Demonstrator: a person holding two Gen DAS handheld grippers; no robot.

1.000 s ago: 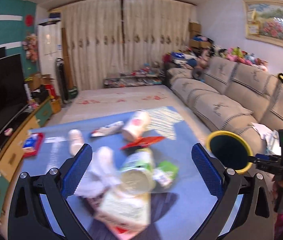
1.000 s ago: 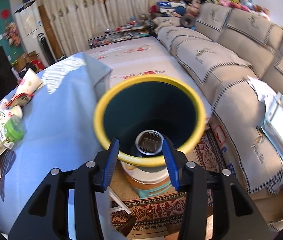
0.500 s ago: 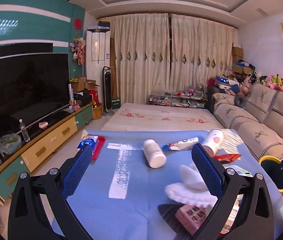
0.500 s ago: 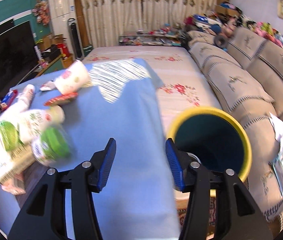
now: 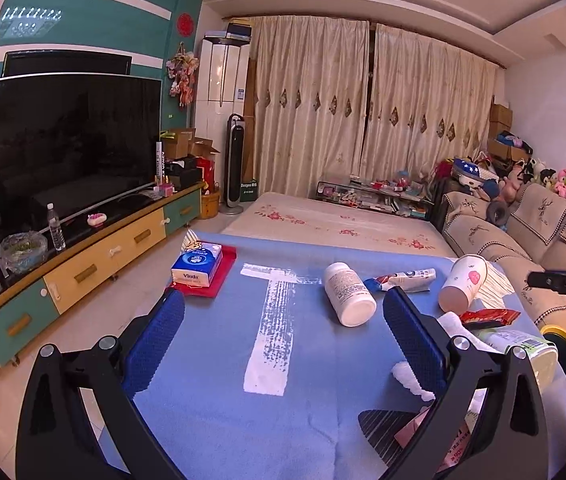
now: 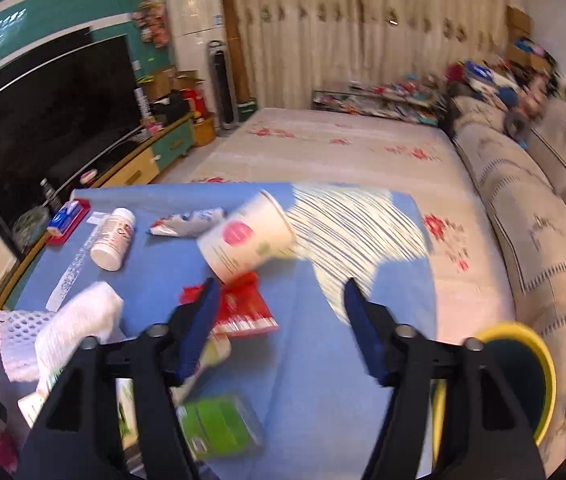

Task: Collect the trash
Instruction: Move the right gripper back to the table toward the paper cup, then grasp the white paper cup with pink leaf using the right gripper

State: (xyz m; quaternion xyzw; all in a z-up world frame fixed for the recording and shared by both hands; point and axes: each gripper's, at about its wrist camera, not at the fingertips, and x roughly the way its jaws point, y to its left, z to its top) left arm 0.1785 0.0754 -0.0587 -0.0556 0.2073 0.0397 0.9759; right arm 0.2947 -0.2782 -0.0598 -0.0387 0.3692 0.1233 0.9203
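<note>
On the fuzzy blue cloth-covered table (image 5: 211, 392), the left gripper (image 5: 283, 344) is hanging spread wide, grasping nothing, beside a smooth white plastic pill bottle (image 5: 349, 294) lying flat. The right gripper (image 6: 279, 320) is gaping empty over a crinkled red foil wrapper (image 6: 243, 312) and tipped paper cup (image 6: 247, 238). The yellow-rimmed round teal bin (image 6: 523, 380) is standing rightmost, contents unseen.

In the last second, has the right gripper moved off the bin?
Yes. The right gripper has swung left, away from the bin, which now sits at its lower right, and points over the table toward the paper cup.
</note>
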